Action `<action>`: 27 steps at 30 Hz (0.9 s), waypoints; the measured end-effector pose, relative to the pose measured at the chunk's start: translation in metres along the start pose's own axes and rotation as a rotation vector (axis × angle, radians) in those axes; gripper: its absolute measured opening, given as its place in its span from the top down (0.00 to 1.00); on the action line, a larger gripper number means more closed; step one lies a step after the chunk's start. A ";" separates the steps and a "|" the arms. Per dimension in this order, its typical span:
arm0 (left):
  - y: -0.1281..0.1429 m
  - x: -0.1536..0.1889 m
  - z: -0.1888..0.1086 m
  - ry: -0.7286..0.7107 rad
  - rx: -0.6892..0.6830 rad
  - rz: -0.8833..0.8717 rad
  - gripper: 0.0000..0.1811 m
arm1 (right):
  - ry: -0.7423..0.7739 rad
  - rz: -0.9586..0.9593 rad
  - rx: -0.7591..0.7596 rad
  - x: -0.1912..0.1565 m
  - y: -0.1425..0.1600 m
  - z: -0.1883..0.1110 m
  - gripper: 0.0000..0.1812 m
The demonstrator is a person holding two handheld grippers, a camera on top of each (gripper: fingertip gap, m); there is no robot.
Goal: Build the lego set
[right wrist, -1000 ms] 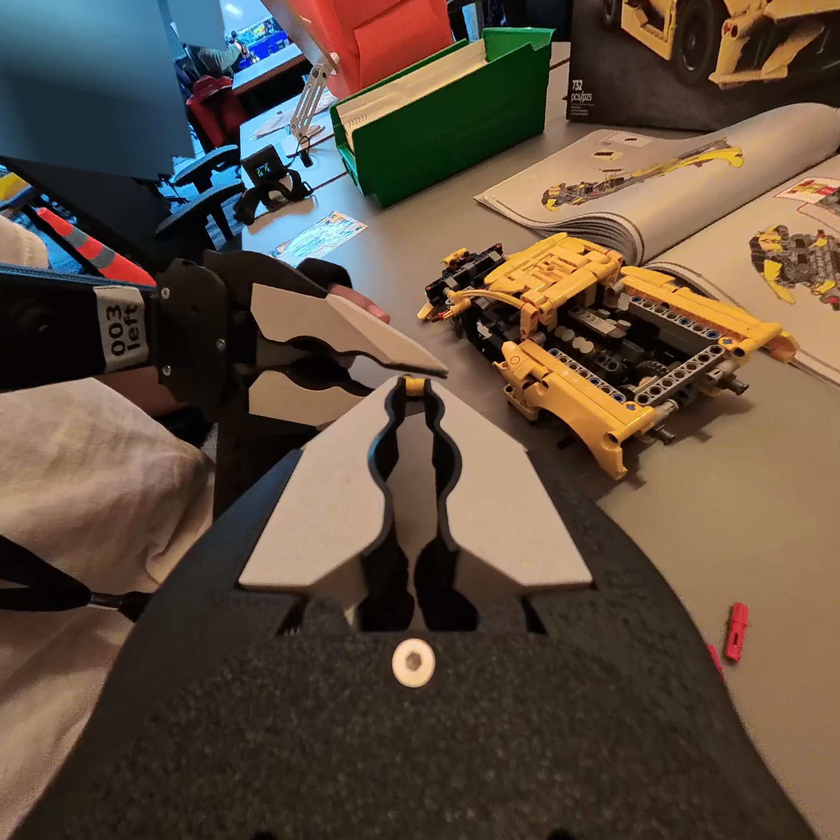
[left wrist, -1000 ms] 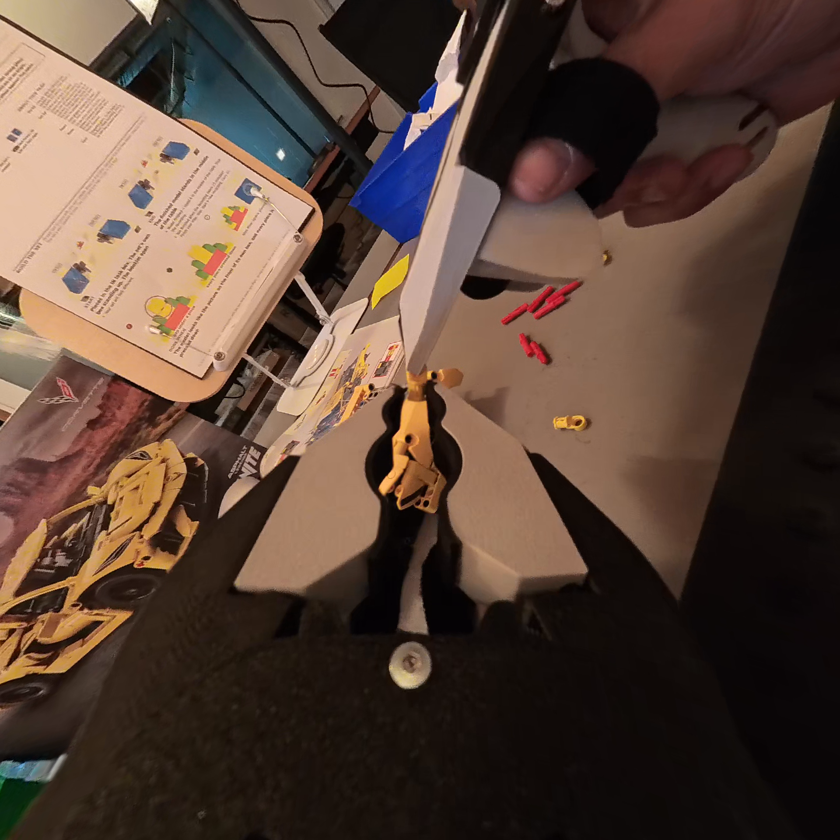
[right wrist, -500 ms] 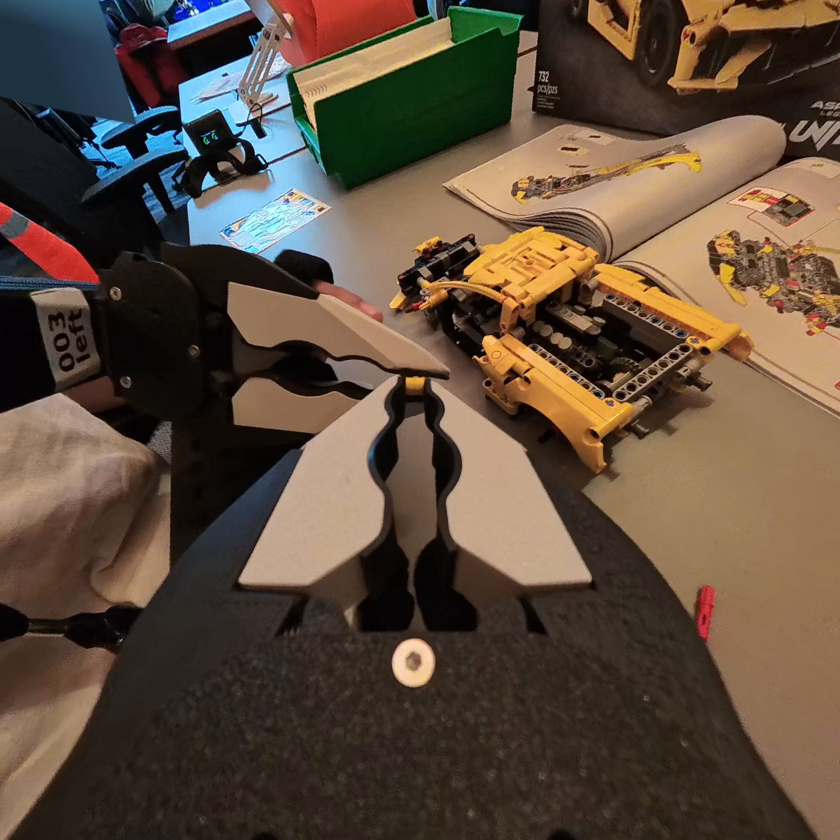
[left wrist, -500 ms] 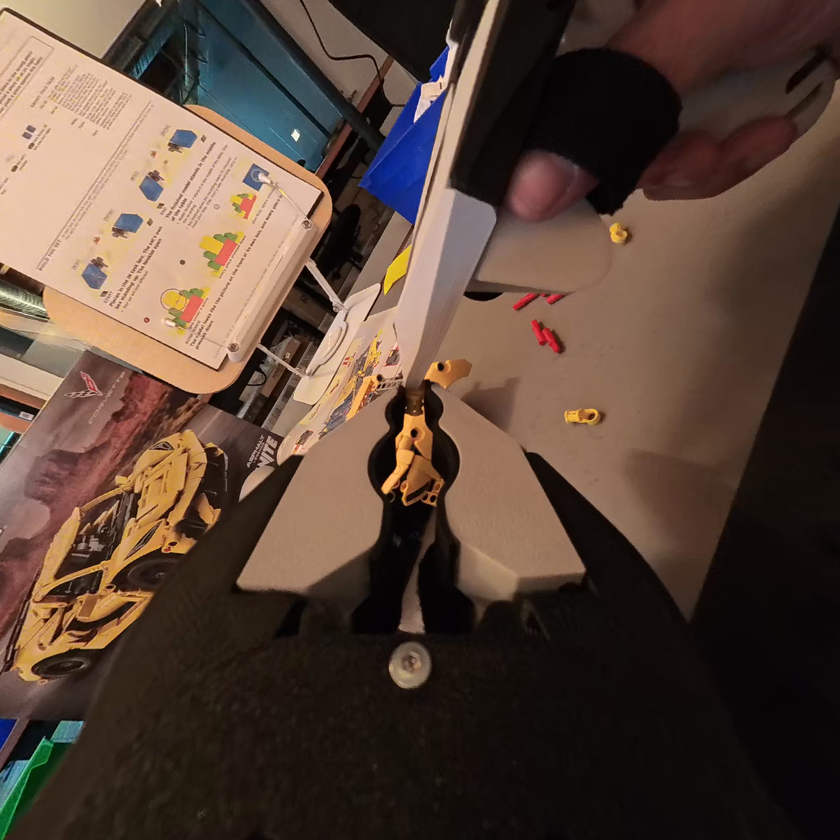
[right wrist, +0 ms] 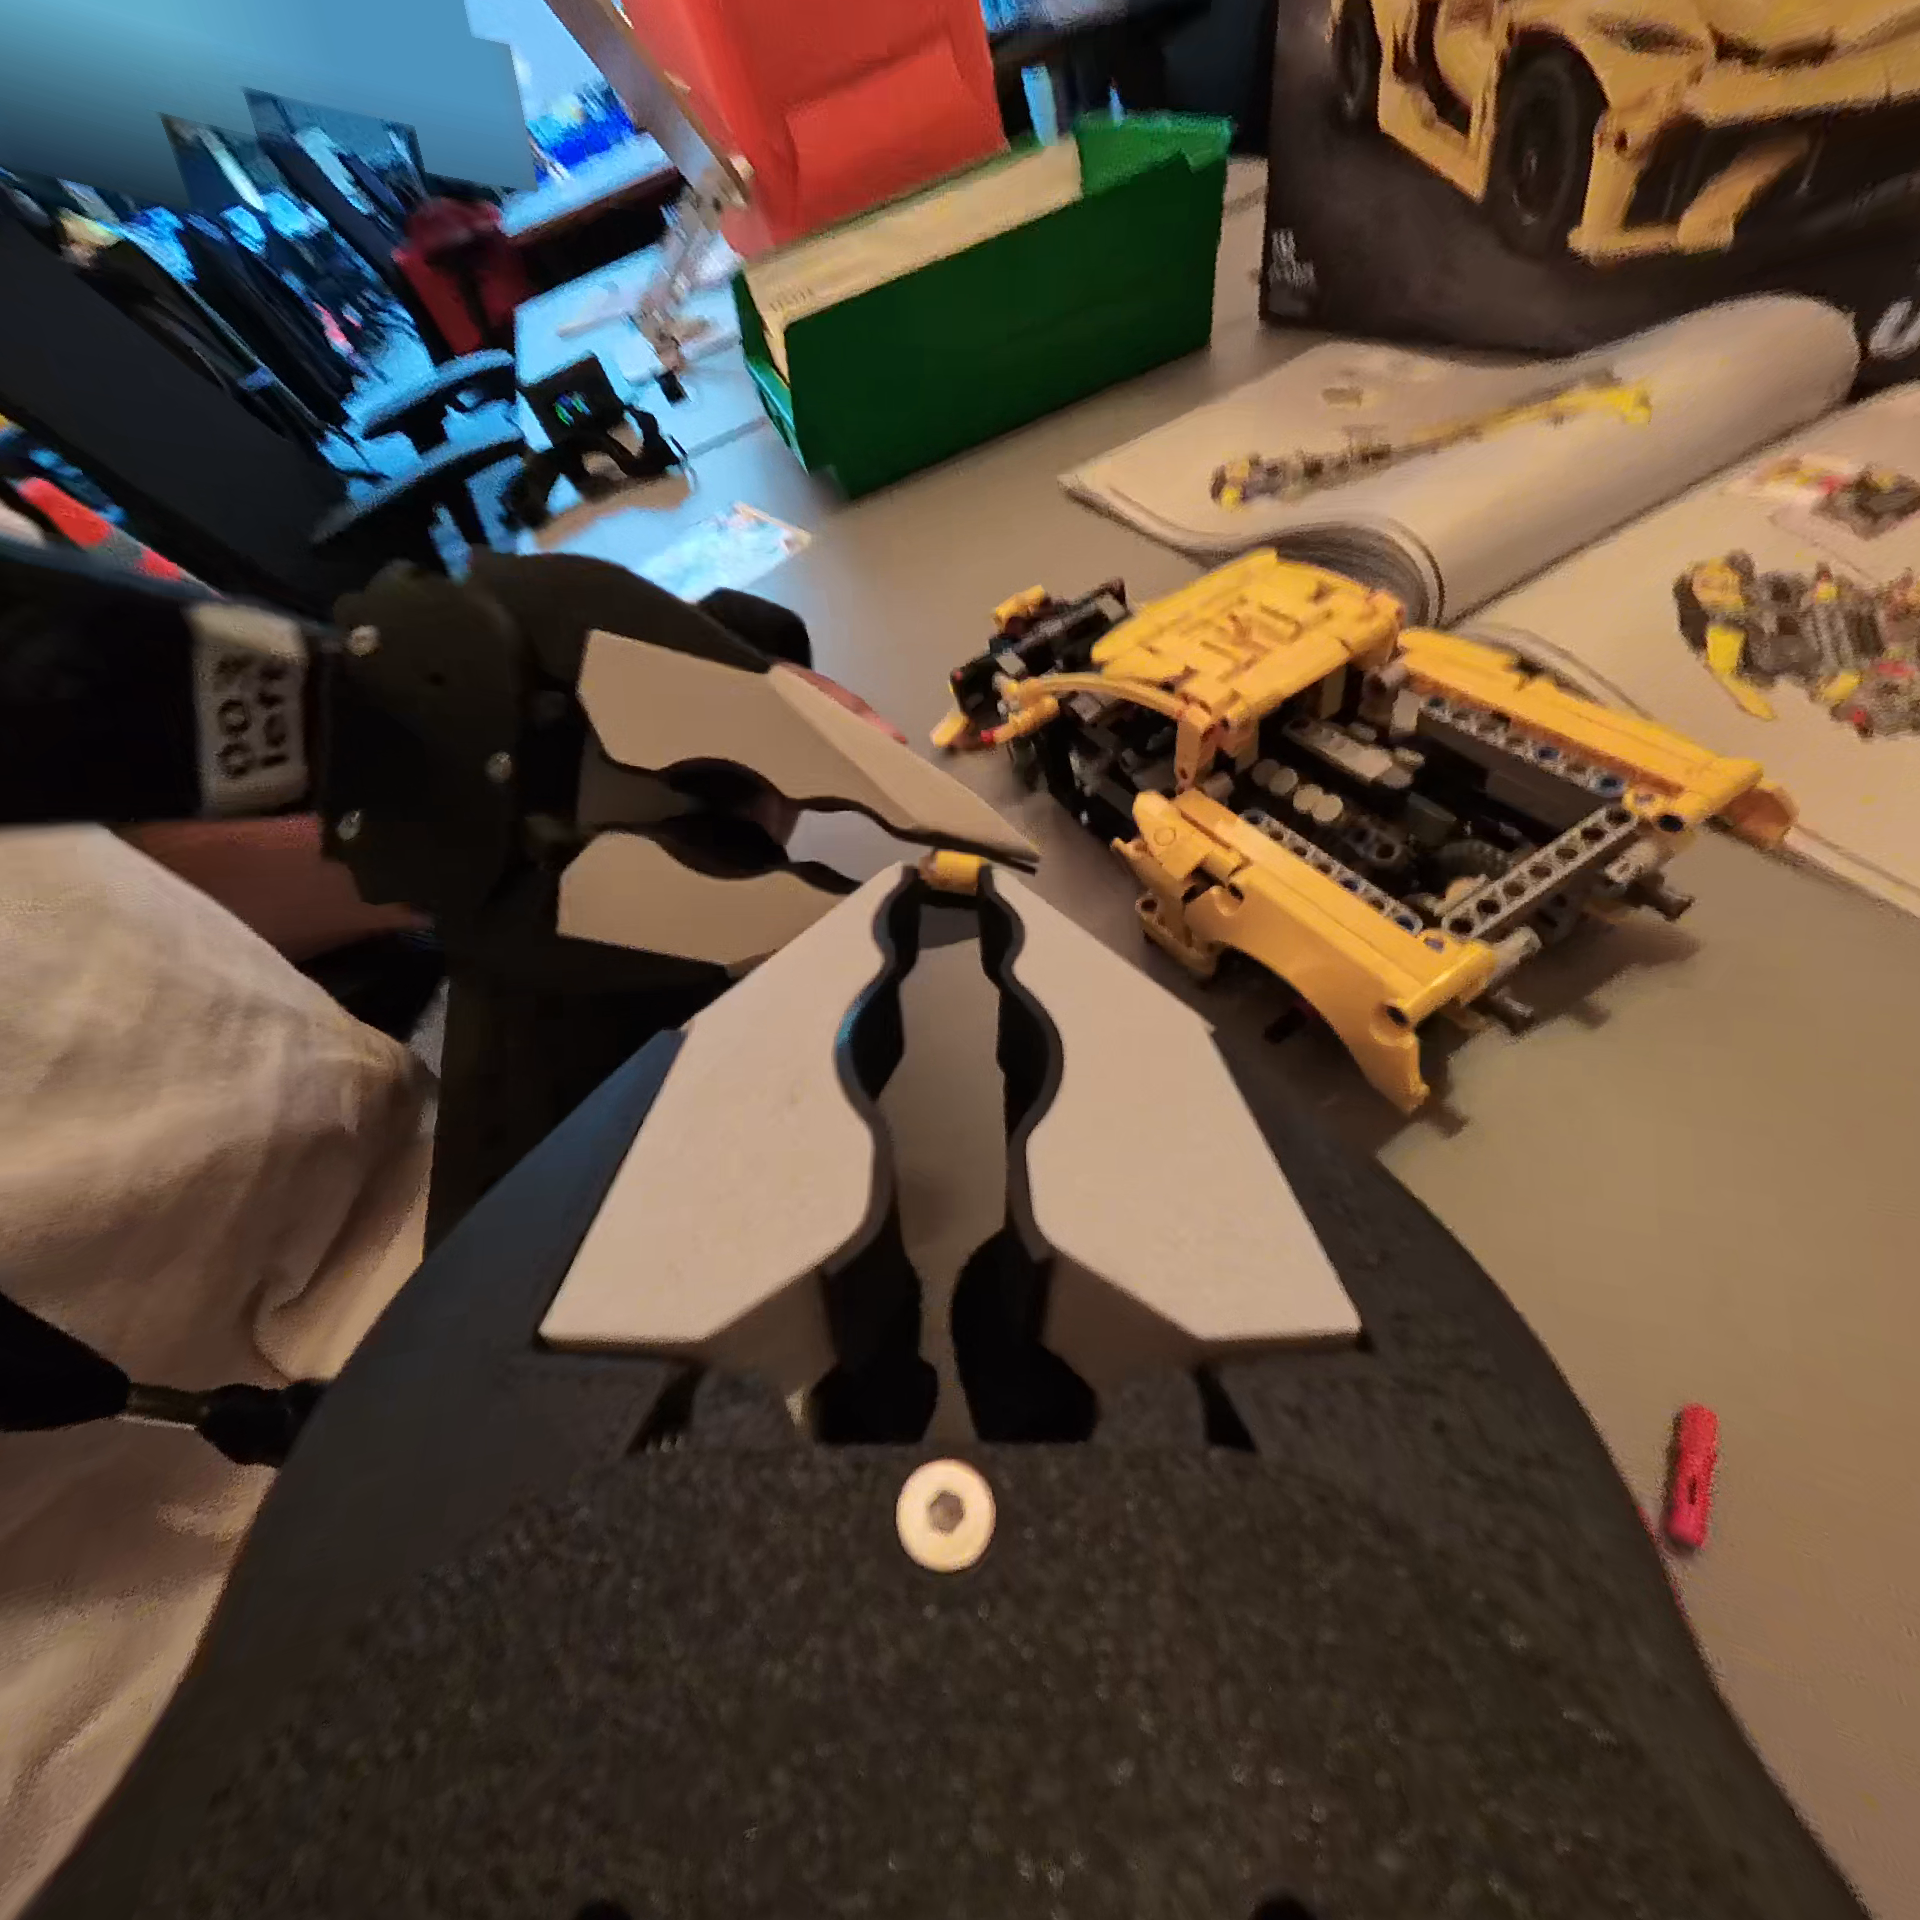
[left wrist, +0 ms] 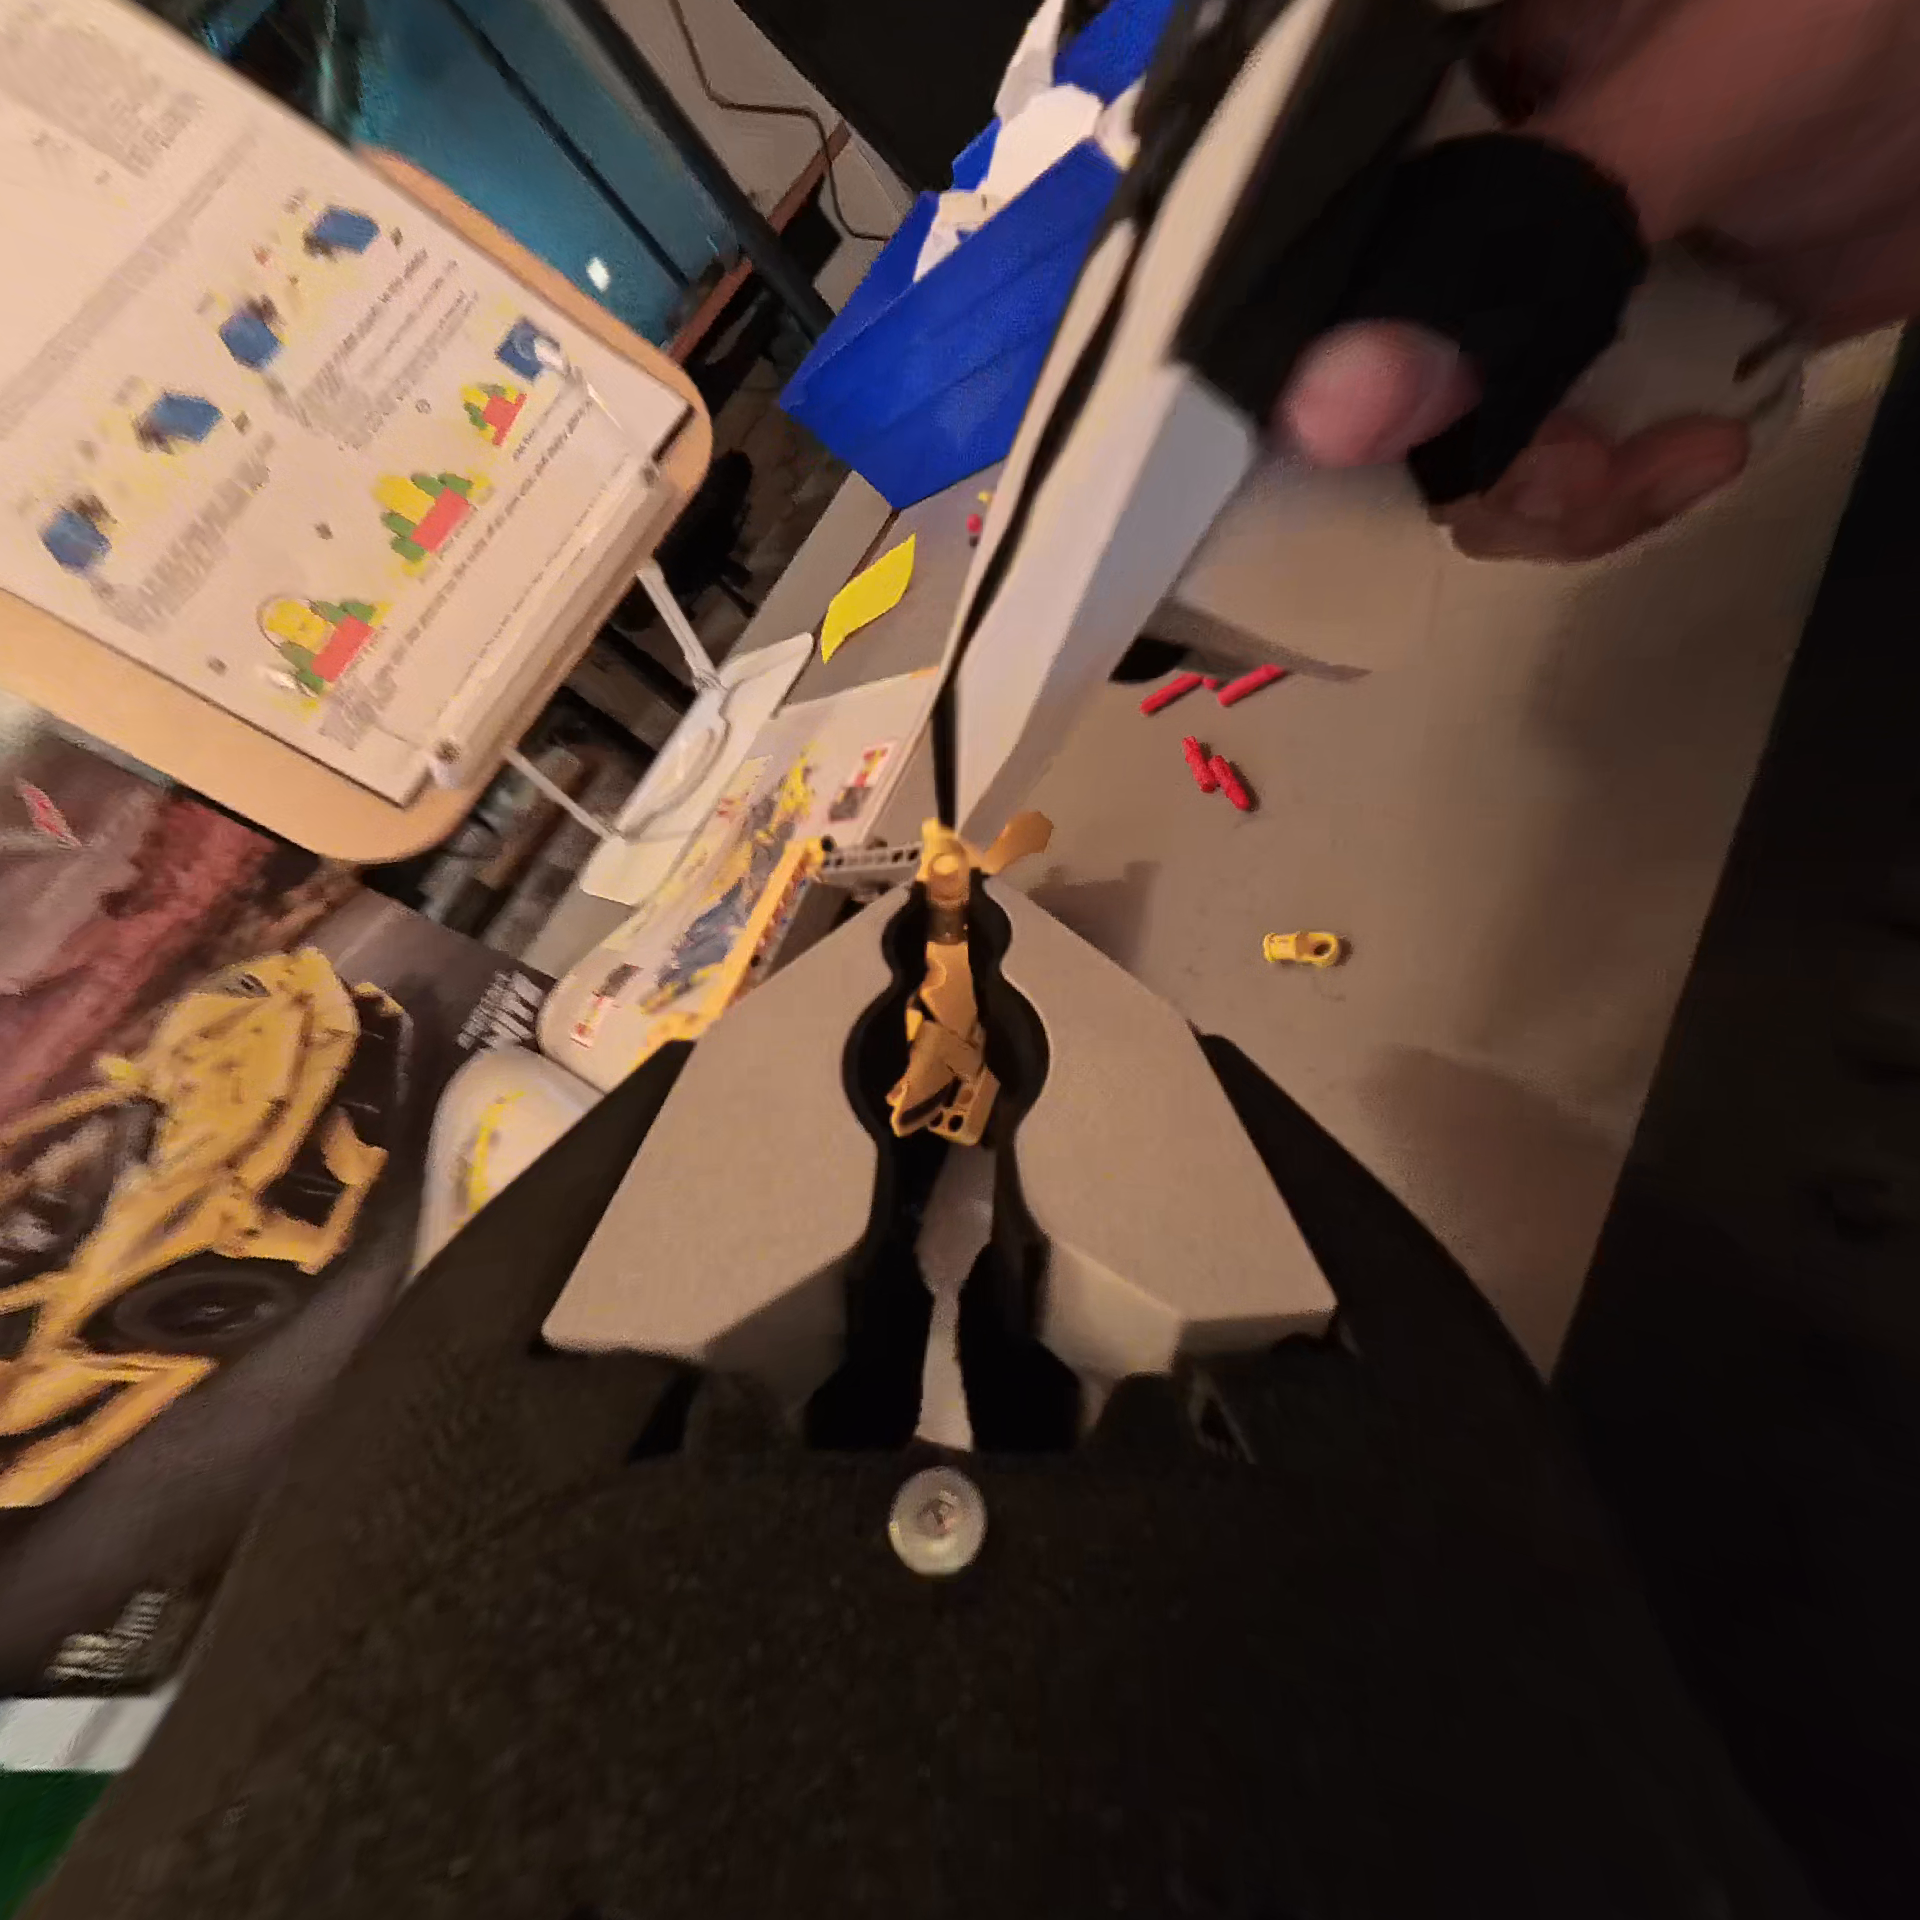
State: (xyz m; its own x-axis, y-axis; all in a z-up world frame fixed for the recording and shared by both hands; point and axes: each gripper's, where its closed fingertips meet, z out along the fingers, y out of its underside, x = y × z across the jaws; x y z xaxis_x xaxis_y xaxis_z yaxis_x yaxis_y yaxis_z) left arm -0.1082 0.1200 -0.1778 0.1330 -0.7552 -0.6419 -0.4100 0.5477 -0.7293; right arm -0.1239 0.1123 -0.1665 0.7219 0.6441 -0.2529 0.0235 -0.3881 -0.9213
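- Yellow plastic, glossy and angular: a small Technic sub-assembly (left wrist: 943, 1049) sits clamped between the fingers of my left claw (left wrist: 951, 883), running up the gap with a knobbed end poking past the tips.
- At that end, my right claw (right wrist: 951, 878) pinches a little yellow connector piece (right wrist: 951, 871); its matte grey fingers are closed on it, tip to tip with the left claw, which comes in from the side in the right wrist view.
- Both claws have smooth grey wedge-shaped fingers with wavy black-lined inner edges, mounted on rough, grainy black bodies.
- On the grey worktop (right wrist: 1662, 1195) lies the part-built yellow car (right wrist: 1340, 790): smooth yellow body panels over a dark core of grey perforated beams, pins and gears, near the claws but not touching them.
- An open instruction booklet (right wrist: 1507, 468) with curled pages lies just behind the car, with a dark cardboard set box (right wrist: 1455, 208) and a green plastic bin (right wrist: 997, 312) beyond.
- Loose red pins (left wrist: 1216, 774) and one small yellow connector (left wrist: 1301, 948) are scattered on the worktop.
- A printed sheet on a wooden clipboard stand (left wrist: 343, 457) is upright at the left; its details are blurred.
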 end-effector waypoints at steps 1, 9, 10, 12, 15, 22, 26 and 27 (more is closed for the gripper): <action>0.003 -0.004 0.000 0.019 -0.007 -0.063 0.97 | -0.012 -0.019 0.044 0.002 -0.004 -0.003 0.93; 0.024 -0.060 -0.008 0.241 0.143 -0.916 0.96 | 0.304 -0.155 0.080 0.092 0.013 -0.050 0.84; 0.023 -0.065 -0.010 0.275 0.188 -0.992 0.96 | 0.347 -0.181 0.060 0.100 0.017 -0.054 0.83; 0.020 -0.072 -0.013 0.327 0.254 -1.085 0.96 | 0.414 -0.212 0.075 0.106 0.011 -0.061 0.85; 0.016 -0.073 -0.013 0.375 0.296 -1.134 0.96 | 0.455 -0.234 0.072 0.112 0.012 -0.062 0.90; 0.016 -0.074 -0.012 0.408 0.312 -1.188 0.96 | 0.418 -0.087 0.076 0.117 0.016 -0.063 0.91; 0.017 -0.079 -0.015 0.444 0.353 -1.274 0.97 | 0.426 -0.078 0.070 0.119 0.017 -0.063 0.92; 0.016 -0.080 -0.016 0.454 0.366 -1.292 0.97 | 0.426 -0.081 0.067 0.119 0.017 -0.062 0.93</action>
State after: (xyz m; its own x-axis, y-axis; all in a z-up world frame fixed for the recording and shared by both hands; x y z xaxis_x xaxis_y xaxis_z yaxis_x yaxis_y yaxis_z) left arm -0.1403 0.1835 -0.1339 -0.0975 -0.7988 0.5937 0.0379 -0.5991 -0.7998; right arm 0.0053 0.1410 -0.1941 0.9408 0.3357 -0.0470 0.0576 -0.2950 -0.9538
